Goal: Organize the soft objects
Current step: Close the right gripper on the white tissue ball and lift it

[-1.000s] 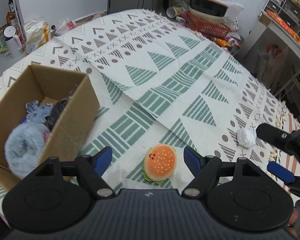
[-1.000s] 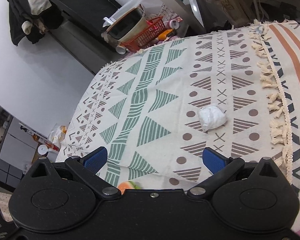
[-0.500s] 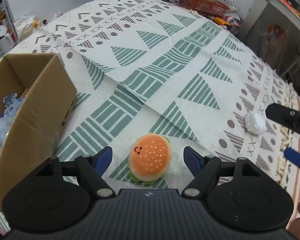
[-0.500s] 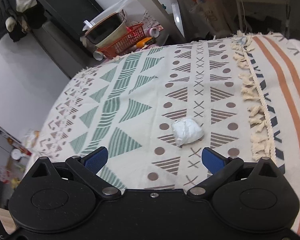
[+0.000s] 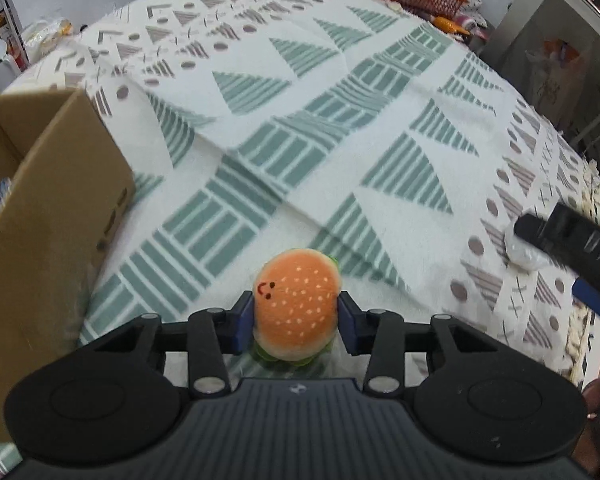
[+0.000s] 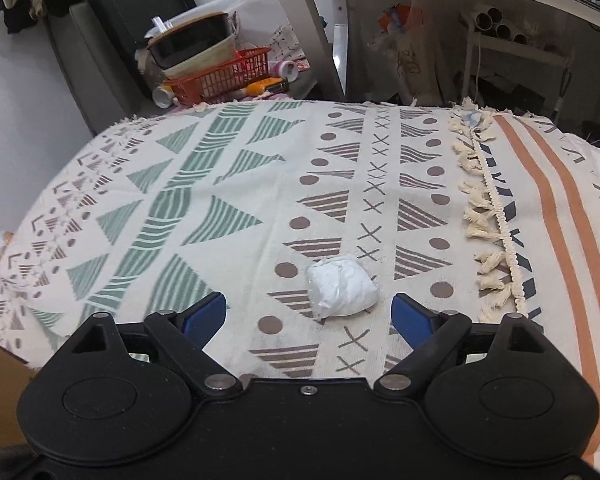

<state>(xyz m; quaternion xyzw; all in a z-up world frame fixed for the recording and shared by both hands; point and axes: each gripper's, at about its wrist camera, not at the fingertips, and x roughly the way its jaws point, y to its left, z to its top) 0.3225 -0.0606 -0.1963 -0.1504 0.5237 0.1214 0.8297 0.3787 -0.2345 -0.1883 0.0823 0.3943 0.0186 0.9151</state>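
Holding the burger toy [image 5: 296, 304] between its blue pads, your left gripper [image 5: 296, 322] is closed in on both sides of the bun, which sits low and near on the patterned cloth [image 5: 340, 120]. The cardboard box [image 5: 48, 216] stands just to the left of that gripper, its open top facing up, so the toy's way home is a short lift and a swing left over the near wall. From this view you cannot tell whether the toy has left the cloth or only been pinched where it rests.

Your right gripper [image 6: 308, 316] is wide open and holds nothing. The white wad [image 6: 340, 286] lies straight ahead of it, between the two blue pads but a little to the right of centre, closer to the right pad than the left. It looks roughly round, with no clear long axis, so the approach angle matters little. The gripper points forward and down along the cloth, with the tasselled fringe [image 6: 488, 216] further to the right.

Judging from this, the right hand is the nearer one for the wad; it probably needs a small nudge rightward and forward before closing. The wad looks light and crushable, so a gentle squeeze should do.
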